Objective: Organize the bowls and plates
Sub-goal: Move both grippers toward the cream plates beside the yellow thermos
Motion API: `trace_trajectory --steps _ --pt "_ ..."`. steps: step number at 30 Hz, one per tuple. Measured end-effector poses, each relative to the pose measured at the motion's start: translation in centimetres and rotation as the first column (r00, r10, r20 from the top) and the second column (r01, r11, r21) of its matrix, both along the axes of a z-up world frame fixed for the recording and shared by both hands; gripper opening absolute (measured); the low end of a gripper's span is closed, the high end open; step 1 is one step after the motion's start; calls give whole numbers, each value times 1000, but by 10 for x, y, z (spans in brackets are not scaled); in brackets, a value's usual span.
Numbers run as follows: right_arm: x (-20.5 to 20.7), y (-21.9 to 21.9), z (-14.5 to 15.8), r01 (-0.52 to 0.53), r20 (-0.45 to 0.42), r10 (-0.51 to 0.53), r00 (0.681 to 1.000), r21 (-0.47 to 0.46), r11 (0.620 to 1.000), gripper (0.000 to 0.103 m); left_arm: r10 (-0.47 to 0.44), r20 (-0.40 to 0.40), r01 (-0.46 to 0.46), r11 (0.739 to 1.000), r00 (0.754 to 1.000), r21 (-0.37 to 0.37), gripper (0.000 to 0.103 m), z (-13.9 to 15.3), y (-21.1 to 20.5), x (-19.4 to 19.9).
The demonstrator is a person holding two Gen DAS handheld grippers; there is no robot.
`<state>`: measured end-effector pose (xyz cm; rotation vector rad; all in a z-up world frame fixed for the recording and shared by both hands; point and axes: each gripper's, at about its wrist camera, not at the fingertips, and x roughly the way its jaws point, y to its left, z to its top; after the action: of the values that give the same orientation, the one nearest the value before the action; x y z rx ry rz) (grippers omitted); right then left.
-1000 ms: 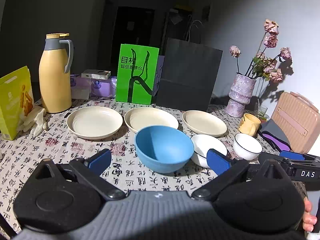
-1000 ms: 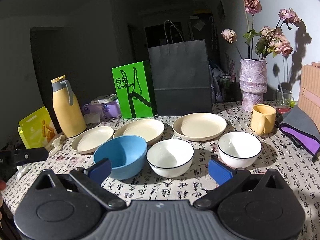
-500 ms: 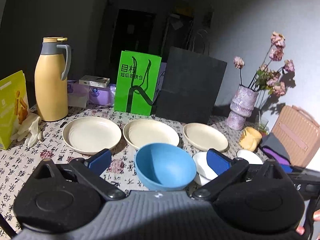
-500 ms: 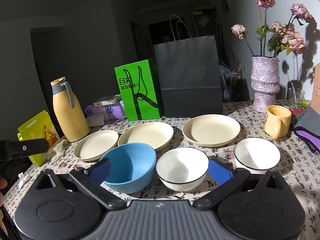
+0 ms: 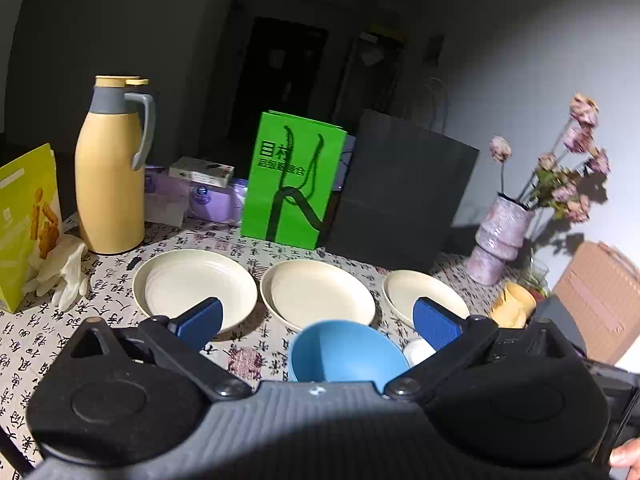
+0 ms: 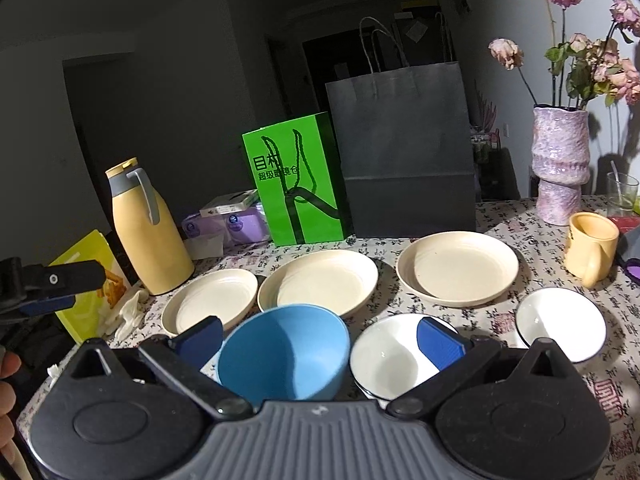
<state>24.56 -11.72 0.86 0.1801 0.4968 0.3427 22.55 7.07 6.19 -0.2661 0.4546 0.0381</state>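
My left tool (image 5: 318,320) is spread wide with nothing between its blue pads, and my right tool (image 6: 320,338) is spread just as wide, also holding nothing. Both hang above the near edge of the counter (image 6: 560,384), clear of the dishes.

Nearest to me is the blue bowl (image 6: 284,354), upright on the patterned cloth. Just to its right sits a white bowl (image 6: 390,362) with a dark rim; in the right view my right pad (image 6: 438,342) overlaps it, though I cannot tell whether it touches. A second white bowl (image 6: 560,330) sits further right, apart from the first. In the left view the blue bowl (image 5: 346,354) shows between my pads and only a sliver of the white bowl (image 5: 416,352) peeks out.

Behind the bowls three cream plates lie in a row, each on its own: left plate (image 6: 212,302), middle plate (image 6: 320,282), right plate (image 6: 458,266). A yellow mug (image 6: 590,248) stands right of the right plate.

Further back stand a yellow flask (image 6: 146,232), a green bag (image 6: 296,188), a black bag (image 6: 404,152) and a purple vase (image 6: 560,160) with dried flowers. A yellow packet (image 5: 26,220) and a white glove (image 5: 66,272) lie at the far left.
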Motion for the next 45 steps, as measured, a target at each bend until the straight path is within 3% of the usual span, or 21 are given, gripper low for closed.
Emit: trace_trajectory --steps 11,20,24,31,40,45 --pt "35 14 8 -16 -43 17 999 39 999 103 32 -38 -35 997 999 -74 103 11 27 37" --pt "68 31 12 -50 -93 56 994 73 996 103 139 -83 -152 971 987 -182 103 18 70 69" --pt "79 45 11 -61 -98 67 993 64 996 103 177 -85 -192 956 981 -224 103 9 91 75" --pt "99 82 8 -92 -100 94 991 25 995 103 215 -177 -256 934 960 -250 103 -18 131 98" --pt "124 129 -4 -109 -113 108 988 0 994 103 306 -207 -357 888 929 -290 103 -26 174 92" --pt "141 146 -12 -101 -125 99 987 -12 995 103 352 -297 -439 841 888 -316 103 -45 205 110"
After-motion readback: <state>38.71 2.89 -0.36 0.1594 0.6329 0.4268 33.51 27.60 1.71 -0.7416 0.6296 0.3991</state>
